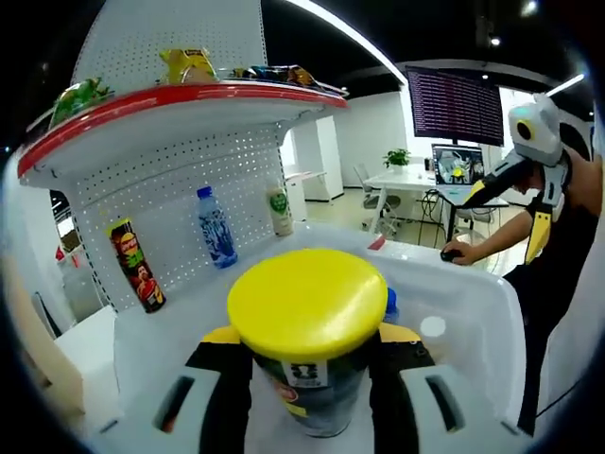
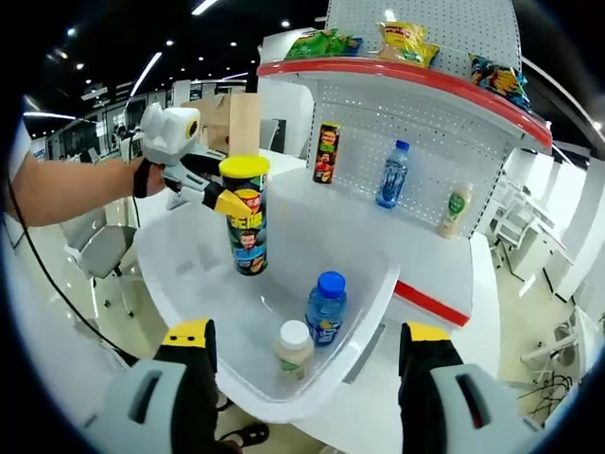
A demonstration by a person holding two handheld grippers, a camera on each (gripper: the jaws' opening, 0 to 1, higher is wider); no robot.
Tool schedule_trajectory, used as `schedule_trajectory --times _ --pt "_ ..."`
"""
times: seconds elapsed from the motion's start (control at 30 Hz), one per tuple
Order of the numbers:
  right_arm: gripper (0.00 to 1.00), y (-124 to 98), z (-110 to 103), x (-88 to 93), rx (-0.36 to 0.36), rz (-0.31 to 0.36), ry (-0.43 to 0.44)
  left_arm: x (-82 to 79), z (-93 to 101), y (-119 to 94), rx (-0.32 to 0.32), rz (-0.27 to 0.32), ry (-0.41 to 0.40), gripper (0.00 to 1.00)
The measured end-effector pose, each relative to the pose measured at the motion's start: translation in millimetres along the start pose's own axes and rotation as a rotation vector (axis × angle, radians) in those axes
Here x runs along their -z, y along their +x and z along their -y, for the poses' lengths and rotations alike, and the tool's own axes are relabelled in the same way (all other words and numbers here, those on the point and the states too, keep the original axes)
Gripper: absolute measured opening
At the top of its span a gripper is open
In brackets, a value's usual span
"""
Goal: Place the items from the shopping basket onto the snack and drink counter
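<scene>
My left gripper (image 1: 309, 364) is shut on a tall can with a yellow lid (image 1: 307, 317), held upright inside the white shopping basket (image 1: 477, 303). In the right gripper view the same can (image 2: 248, 227) stands at the basket's far left, gripped by the left gripper (image 2: 227, 201). A blue-capped bottle (image 2: 326, 307) and a white-capped bottle (image 2: 293, 350) remain in the basket (image 2: 378, 284). My right gripper (image 2: 307, 378) hangs open over the basket's near rim, holding nothing. On the counter shelf (image 2: 350, 213) stand a red can (image 2: 327, 151), a water bottle (image 2: 392, 175) and a pale bottle (image 2: 455, 210).
A red-edged upper shelf (image 2: 406, 78) carries several snack bags (image 2: 406, 40). The pegboard back (image 1: 170, 189) closes off the counter behind the red can (image 1: 137, 265) and water bottle (image 1: 216, 227). A person's arm (image 2: 66, 189) reaches in from the left. Desks and chairs (image 1: 406, 184) stand beyond.
</scene>
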State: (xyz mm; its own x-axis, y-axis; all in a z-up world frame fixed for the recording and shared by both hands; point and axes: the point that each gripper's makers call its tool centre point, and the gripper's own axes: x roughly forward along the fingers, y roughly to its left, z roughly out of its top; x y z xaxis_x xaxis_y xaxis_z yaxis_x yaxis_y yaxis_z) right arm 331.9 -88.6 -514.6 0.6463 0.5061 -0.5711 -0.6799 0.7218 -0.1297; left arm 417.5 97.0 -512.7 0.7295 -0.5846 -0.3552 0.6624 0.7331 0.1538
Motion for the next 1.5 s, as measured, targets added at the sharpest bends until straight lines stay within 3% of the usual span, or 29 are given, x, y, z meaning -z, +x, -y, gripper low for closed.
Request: schedule_trajectory --times 0.37,0.6,0.73,0.97,1.27,1.5 --pt "0.78 15 1 -18.3 0.038 0.007 0.010 -21.5 -36.1 -3 0.022 0.024 0.009 0.50" --pt "0.78 27 1 -34.8 0.062 0.021 0.022 -32.0 -68.8 -7 0.017 0.035 0.064 0.50" --pt "0.78 33 0 -43.0 0.079 0.030 0.017 -39.6 -86.1 -8 0.022 0.055 0.036 0.50" --pt "0.78 40 -3 -52.0 0.086 0.029 -0.005 -57.9 -97.6 -10 0.047 0.104 0.015 0.49" --pt "0.78 52 -9 -60.4 0.081 0.028 -0.010 -61.9 -94.8 -12 0.085 0.116 0.023 0.49" --pt "0.78 59 -10 -67.1 0.074 0.026 -0.024 -78.1 -102.2 -22 0.090 0.166 0.035 0.48"
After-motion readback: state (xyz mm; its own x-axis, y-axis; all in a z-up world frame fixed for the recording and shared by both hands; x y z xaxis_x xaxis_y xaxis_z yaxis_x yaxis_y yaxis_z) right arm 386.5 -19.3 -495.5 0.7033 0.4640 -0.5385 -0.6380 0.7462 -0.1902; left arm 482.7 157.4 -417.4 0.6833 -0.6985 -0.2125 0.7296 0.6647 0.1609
